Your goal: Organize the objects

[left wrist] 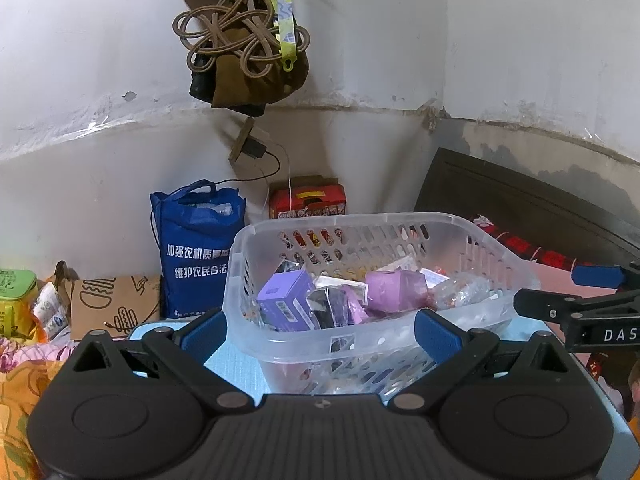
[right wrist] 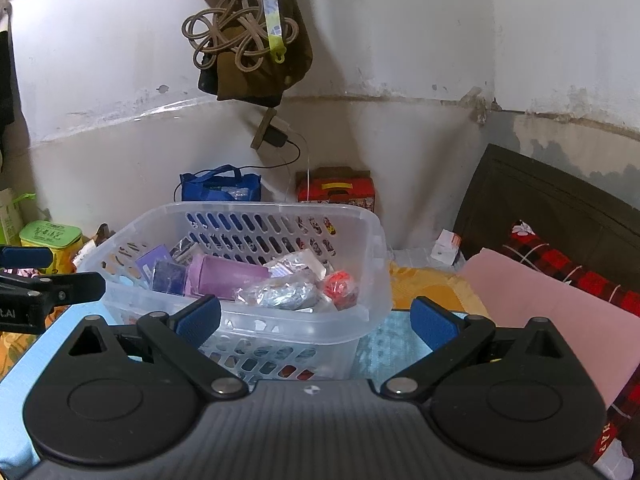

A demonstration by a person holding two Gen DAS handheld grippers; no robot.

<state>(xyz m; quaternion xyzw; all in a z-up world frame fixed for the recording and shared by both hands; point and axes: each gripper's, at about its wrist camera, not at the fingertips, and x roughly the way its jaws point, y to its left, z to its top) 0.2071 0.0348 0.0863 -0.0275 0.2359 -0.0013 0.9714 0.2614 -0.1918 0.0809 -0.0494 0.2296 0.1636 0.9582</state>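
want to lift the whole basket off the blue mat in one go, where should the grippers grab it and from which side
Probably the basket by its thick rolled rim, one gripper on each short end. The left gripper and right gripper both sit open at the near wall, so each could slide outward to its own end and pinch the rim from above. The slotted walls look thin and flexible.

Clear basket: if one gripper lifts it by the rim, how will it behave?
The clear basket looks thin-walled and perforated, so the rim probably flexes. Loaded with a purple box and packets, it likely tilts under a one-sided lift. Smooth plastic may slip.
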